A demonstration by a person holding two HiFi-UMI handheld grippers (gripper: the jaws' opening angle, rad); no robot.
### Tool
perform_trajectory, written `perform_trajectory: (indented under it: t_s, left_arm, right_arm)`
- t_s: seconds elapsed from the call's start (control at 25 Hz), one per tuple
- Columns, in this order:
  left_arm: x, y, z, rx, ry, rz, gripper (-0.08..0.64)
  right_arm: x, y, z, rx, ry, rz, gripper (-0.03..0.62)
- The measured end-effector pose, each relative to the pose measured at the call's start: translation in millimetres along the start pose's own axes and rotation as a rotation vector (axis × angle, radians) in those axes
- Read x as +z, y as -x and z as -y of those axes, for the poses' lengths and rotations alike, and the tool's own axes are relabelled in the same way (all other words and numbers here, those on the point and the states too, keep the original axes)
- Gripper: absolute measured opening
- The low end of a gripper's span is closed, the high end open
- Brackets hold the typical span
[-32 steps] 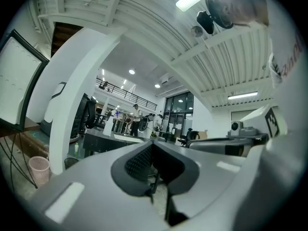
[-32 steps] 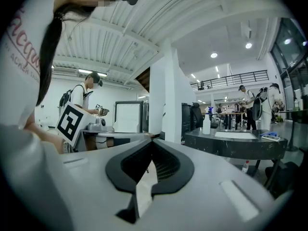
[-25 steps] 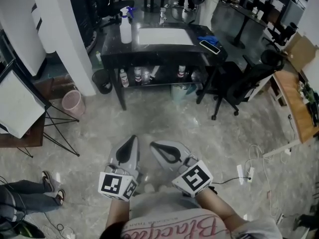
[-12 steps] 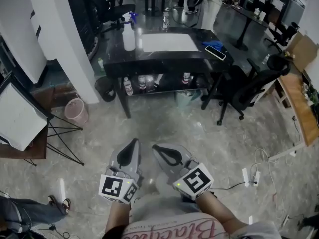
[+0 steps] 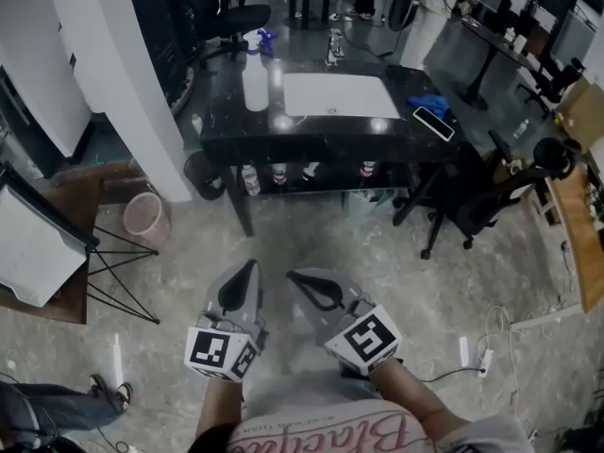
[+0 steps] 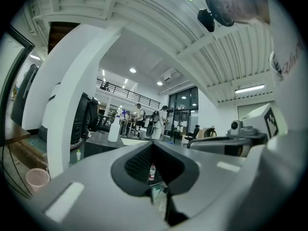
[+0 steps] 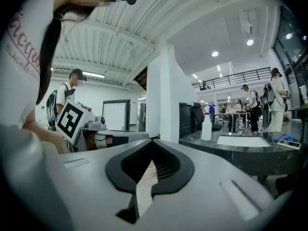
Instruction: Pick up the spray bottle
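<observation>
The spray bottle point(image 5: 256, 81), white with a blue trigger, stands upright on the back left of a black table point(image 5: 321, 130) across the floor. It also shows far off as the bottle point(image 6: 114, 129) in the left gripper view and the bottle point(image 7: 206, 125) in the right gripper view. My left gripper point(image 5: 247, 266) and right gripper point(image 5: 295, 276) are held side by side low in the head view, well short of the table. Both are shut and hold nothing; they point roughly level toward the table.
A white mat point(image 5: 340, 95), blue cloth point(image 5: 429, 105) and phone point(image 5: 434, 123) lie on the table. Small bottles point(image 5: 278, 173) stand on its lower shelf. A white pillar point(image 5: 123, 74), pink bin point(image 5: 146, 217), black bin point(image 5: 200, 173) and board stand point(image 5: 38, 243) are left; an office chair point(image 5: 481, 201) is right.
Both grippers have been carried forward together over the floor toward the table, which now lies lower and larger in the head view. Their jaws have stayed shut.
</observation>
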State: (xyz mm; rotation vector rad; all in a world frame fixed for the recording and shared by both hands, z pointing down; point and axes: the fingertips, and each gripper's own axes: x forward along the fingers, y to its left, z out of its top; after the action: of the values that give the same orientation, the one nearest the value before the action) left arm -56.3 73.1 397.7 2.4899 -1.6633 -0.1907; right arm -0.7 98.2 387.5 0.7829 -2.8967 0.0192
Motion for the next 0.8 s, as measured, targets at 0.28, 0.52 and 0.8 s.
perform_trajectory:
  t_s: [0.28,0.52,0.8]
  left_arm:
    - [15.6,-84.9,-40.8,0.021,-0.015,-0.001,0.000]
    - [25.0,-142.3,-69.6,0.062,-0.025,0.003,0.000]
    - [27.0,-180.2,-83.9,0.037,-0.038,-0.006,0.100]
  right_arm:
    - [20.0,-55.2,74.6,0.046,0.039,-0.001,0.002]
    - [29.2,-90.4,119.9,0.085,0.049,0.002,0.002]
    - [25.9,-110.4,151.7,0.083,0.031,-0.011,0.002]
